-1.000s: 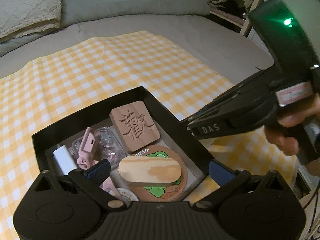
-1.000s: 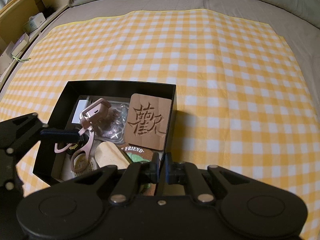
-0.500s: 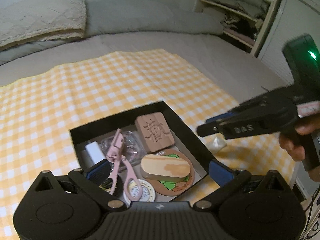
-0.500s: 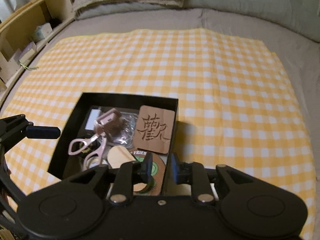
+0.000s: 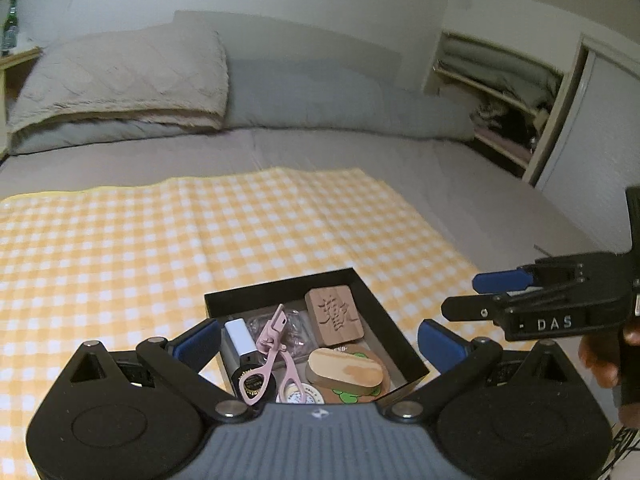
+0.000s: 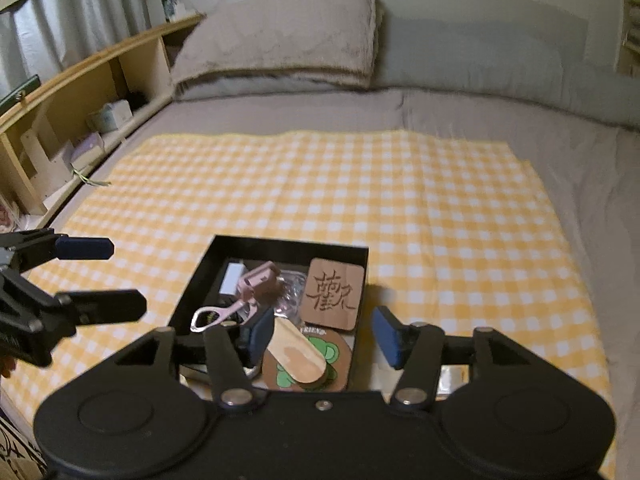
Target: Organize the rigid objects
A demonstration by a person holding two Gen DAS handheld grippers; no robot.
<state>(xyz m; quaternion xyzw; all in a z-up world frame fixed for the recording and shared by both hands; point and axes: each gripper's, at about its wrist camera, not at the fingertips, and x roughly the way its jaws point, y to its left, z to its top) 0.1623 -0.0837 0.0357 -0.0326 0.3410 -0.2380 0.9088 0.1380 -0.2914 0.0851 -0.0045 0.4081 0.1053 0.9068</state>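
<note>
Two tools above black box (image 5: pixel 384 320), right tool (image 6: pixel 322 340) opening, empty

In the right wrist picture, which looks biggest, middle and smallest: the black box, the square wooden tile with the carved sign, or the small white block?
1. Black box
2. Square wooden tile with the carved sign
3. Small white block, partly hidden by pink eyelash curler

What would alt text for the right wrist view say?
A black box of small items, including a carved wooden tile and pink eyelash curler, sits on a yellow checked cloth on a bed. The right gripper, empty, is opening above it; the left gripper hangs open beside it.
</note>
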